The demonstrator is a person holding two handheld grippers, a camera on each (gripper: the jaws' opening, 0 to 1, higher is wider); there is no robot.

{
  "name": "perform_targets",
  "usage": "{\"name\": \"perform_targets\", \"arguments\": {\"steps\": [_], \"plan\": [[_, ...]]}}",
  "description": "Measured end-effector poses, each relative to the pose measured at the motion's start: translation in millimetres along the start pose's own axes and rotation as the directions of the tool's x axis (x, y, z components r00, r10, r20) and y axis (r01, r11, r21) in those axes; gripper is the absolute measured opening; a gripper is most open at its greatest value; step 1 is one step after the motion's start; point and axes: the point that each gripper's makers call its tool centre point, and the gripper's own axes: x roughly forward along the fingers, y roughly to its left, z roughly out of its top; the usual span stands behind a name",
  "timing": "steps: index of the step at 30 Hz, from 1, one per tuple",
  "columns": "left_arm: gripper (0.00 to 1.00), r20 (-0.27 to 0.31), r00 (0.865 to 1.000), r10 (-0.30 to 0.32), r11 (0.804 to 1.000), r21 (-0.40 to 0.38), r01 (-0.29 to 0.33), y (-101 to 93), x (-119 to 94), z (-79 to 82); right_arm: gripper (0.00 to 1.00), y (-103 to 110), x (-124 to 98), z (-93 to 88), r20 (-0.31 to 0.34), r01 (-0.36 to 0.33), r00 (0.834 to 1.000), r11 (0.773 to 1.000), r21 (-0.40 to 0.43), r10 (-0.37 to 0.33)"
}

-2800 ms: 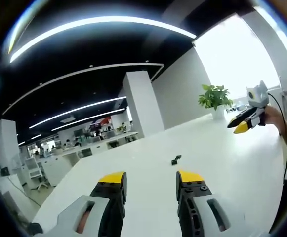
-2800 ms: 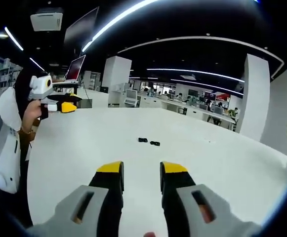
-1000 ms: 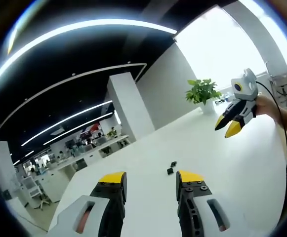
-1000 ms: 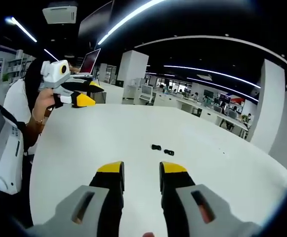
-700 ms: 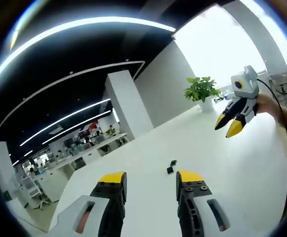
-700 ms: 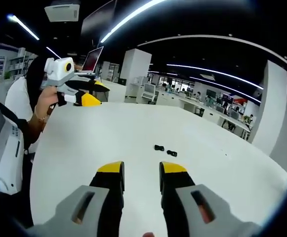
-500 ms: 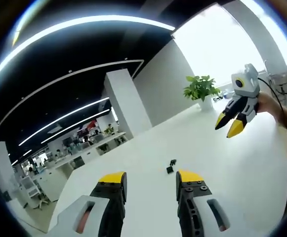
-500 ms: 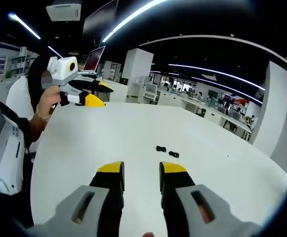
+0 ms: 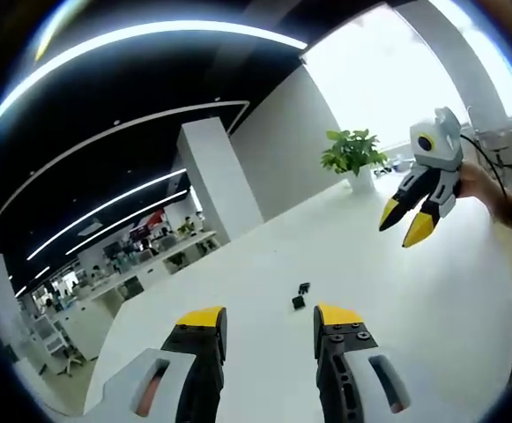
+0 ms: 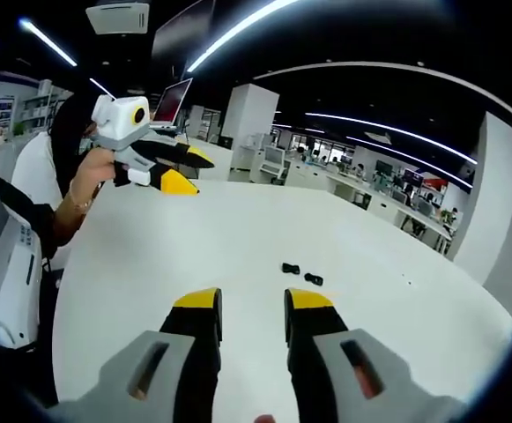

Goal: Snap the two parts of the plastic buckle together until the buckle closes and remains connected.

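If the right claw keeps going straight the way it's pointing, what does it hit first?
Probably the bare white table. The right claw hangs open above it, aimed just left of the two black buckle parts, which lie apart. Depth is hard to judge.

I saw a window [image 9: 396, 88] blown out white, ceiling strips [image 10: 238, 26] glaring on a dark ceiling, the table [image 10: 238, 229] evenly bright, edges bent by the fisheye, focus sharp.
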Motion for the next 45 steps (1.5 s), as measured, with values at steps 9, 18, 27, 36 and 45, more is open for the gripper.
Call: {"name": "perform_targets", "arguments": {"steps": [9,18,27,36,45], "plan": [[0.39,-0.008,1.000,-0.021,1.000,0.012,0.021,-3.1,9,3.5,0.28,-2,4,-0.1,-0.011,-0.005,1.000,1.000,-0.002,0.005],[0.39,-0.021,0.999,-0.029,0.999,0.016,0.030,-0.7,16,4.9,0.28,-4,13,0.0,-0.027,-0.020,0.999,1.000,-0.012,0.020],[0.37,-0.022,0.999,-0.032,0.999,0.012,0.032,2.8,28,6.5,0.27,-1,26,1.5,-0.035,-0.051,0.998,0.999,0.006,0.051],[0.36,-0.013,0.999,-0.037,0.999,0.013,0.037,6.5,40,9.3,0.27,2,34,11.1,-0.004,-0.069,0.998,0.998,0.012,0.069],[0.36,-0.041,0.997,-0.061,0.998,0.029,0.063,2.5,53,5.9,0.27,-2,40,15.3,-0.009,-0.050,0.999,0.998,-0.037,0.049]]}}
